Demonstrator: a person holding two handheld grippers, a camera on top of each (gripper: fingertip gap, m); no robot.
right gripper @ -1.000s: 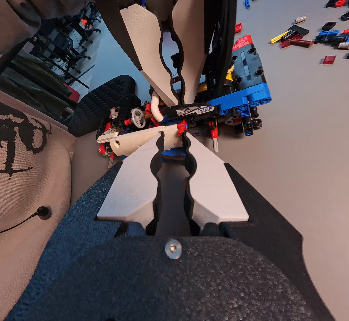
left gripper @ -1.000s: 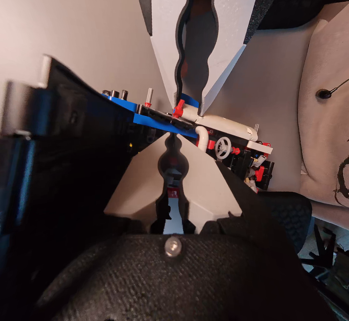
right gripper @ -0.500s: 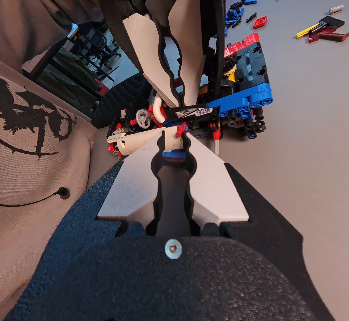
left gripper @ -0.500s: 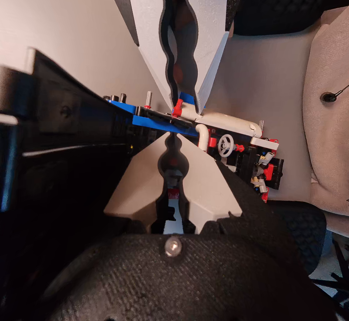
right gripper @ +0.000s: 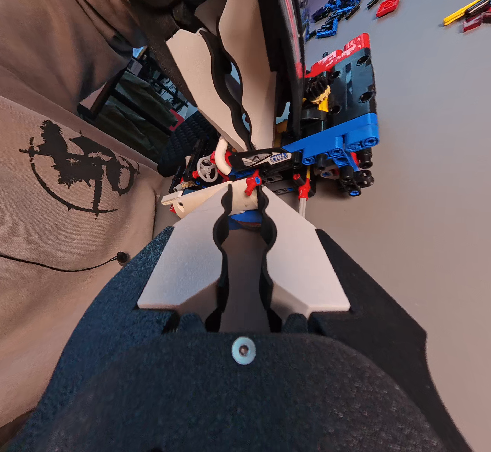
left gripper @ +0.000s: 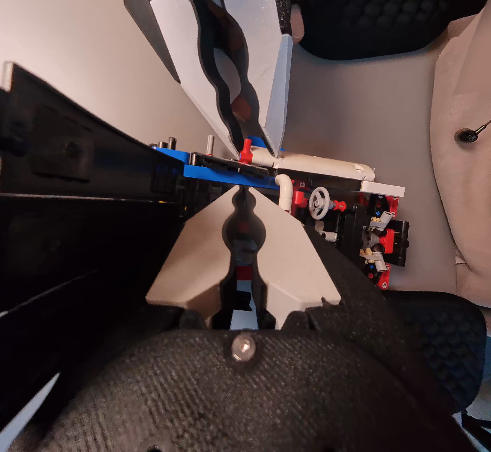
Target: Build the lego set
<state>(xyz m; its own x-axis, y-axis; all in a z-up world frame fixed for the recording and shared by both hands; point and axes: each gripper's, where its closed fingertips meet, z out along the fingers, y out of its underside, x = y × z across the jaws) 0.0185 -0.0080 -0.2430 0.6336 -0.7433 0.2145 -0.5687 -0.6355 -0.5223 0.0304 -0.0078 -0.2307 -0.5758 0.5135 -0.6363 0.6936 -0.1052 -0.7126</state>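
A partly built lego car (left gripper: 332,208) in blue, black, red and white is held above the grey table (right gripper: 425,226). My left gripper (left gripper: 243,192) is shut on the car's blue side edge; in the right wrist view it (right gripper: 255,146) comes in from the top. My right gripper (right gripper: 244,189) is shut on the long white panel (right gripper: 202,197) beside a red pin (right gripper: 252,182). In the left wrist view it (left gripper: 253,153) comes down onto the white panel (left gripper: 318,164) and straddles the red pin (left gripper: 245,153). The grey steering wheel (left gripper: 318,202) shows.
Loose blue and black pins (right gripper: 337,11), a red tile (right gripper: 388,8) and a yellow axle (right gripper: 462,11) lie on the table at the far right. A person's beige shirt (right gripper: 53,200) is close on the left. A dark blurred shape (left gripper: 66,226) fills the left wrist view's left. Both grippers' tips are close together, under 4 cm apart. Both grippers' tips are roughly 20 cm from the red tile (right gripper: 388,8).
Both grippers keep their hold. The car and both grippers have tilted and turned together, so the right gripper leans more in the left wrist view and more loose pieces show behind.
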